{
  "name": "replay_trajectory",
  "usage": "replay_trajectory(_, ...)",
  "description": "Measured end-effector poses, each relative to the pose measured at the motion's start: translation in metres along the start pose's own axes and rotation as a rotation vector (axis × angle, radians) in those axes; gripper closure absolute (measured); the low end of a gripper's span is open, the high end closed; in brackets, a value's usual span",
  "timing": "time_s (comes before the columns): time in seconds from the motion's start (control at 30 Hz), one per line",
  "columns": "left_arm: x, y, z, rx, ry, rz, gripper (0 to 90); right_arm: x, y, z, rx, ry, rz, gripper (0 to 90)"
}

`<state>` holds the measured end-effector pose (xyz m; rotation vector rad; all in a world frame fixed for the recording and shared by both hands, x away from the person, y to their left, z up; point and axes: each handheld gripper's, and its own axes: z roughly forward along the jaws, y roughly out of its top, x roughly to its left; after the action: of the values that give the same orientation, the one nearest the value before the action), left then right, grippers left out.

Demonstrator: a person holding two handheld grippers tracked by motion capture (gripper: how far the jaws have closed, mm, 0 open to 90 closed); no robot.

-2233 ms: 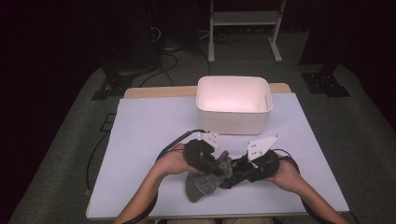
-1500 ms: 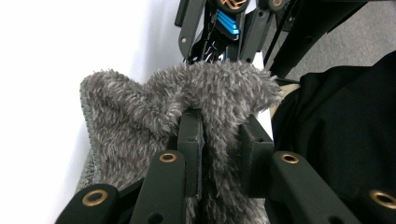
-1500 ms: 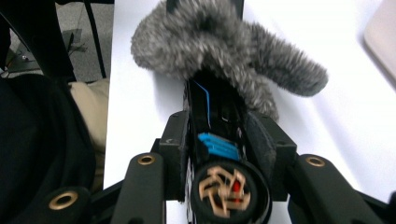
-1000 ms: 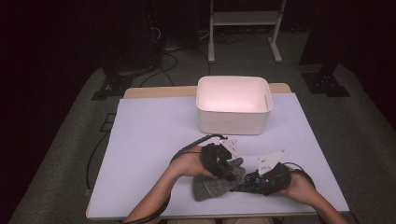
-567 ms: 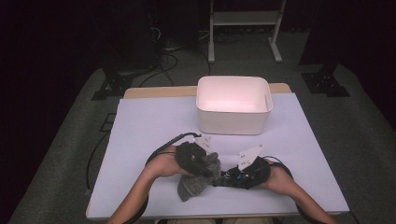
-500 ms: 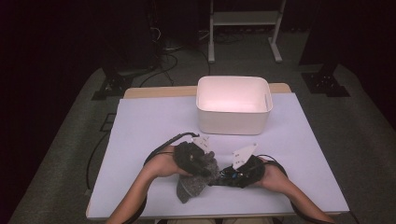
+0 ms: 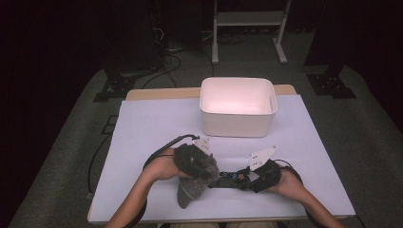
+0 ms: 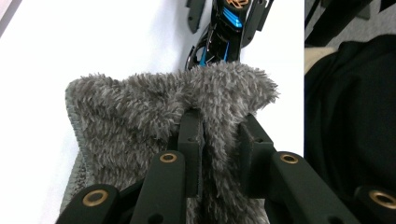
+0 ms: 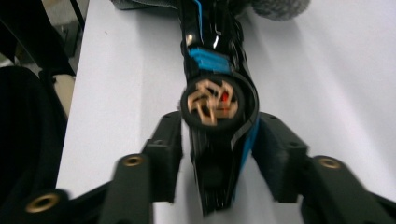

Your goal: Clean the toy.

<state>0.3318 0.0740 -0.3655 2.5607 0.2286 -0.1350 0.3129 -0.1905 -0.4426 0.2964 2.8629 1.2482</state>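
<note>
Left gripper (image 8: 219, 135) jaws are pinching the rim of a grey fuzzy pouch (image 7: 195, 183), pressed nearly together with only the fabric between. Pouch is lying at the near edge of the desk (image 7: 152, 123), well short of the white bin (image 7: 236, 107).

Right gripper (image 9: 219, 154) jaws are straddling a black-and-blue tool (image 7: 231, 179), pads sitting either side of its round copper-patterned end; it's lying between the grippers, far end reaching the pouch mouth.

Risks as I'm reading it:
- Pinch is catching one fold of the rim, so the mouth may be staying collapsed and the tool could be jamming against pile instead of sliding in.
- Right jaws look loose on the glossy body; a push could be letting it twist or slip out.

Hard to tell: what the tool actually is; whether the right pads are touching it (right gripper view is blurred); whether its tip is already inside the pouch, since the fur is covering that end.
</note>
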Motion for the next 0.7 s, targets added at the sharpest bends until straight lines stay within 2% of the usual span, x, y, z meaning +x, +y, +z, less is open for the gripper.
replay_trajectory(0.1, -0.002, 0.010, 0.002, 0.013, 0.000, 0.022, 74.5, -0.001, -0.005, -0.003, -0.025, 0.011, 0.013, 64.5)
replay_trajectory(0.33, -0.009, 0.043, 0.022, 0.052, -0.024, 0.091, 75.1, 0.004, 0.002, 0.007, -0.006, -0.008, -0.030, 63.0)
replay_trajectory(0.4, -0.012, 0.054, 0.032, 0.070, -0.031, 0.120, 75.1, 0.005, 0.002, 0.008, -0.006, -0.015, -0.027, 62.7)
replay_trajectory(0.5, -0.015, 0.069, 0.042, 0.062, -0.042, 0.136, 75.1, 0.005, 0.001, 0.009, -0.018, -0.015, -0.015, 62.5)
replay_trajectory(0.6, -0.014, 0.078, 0.048, 0.061, -0.049, 0.145, 75.1, 0.004, -0.001, 0.009, -0.032, -0.013, -0.002, 62.5)
replay_trajectory(0.7, -0.014, 0.078, 0.048, 0.068, -0.041, 0.147, 75.1, 0.003, -0.001, 0.009, -0.031, -0.016, -0.003, 62.6)
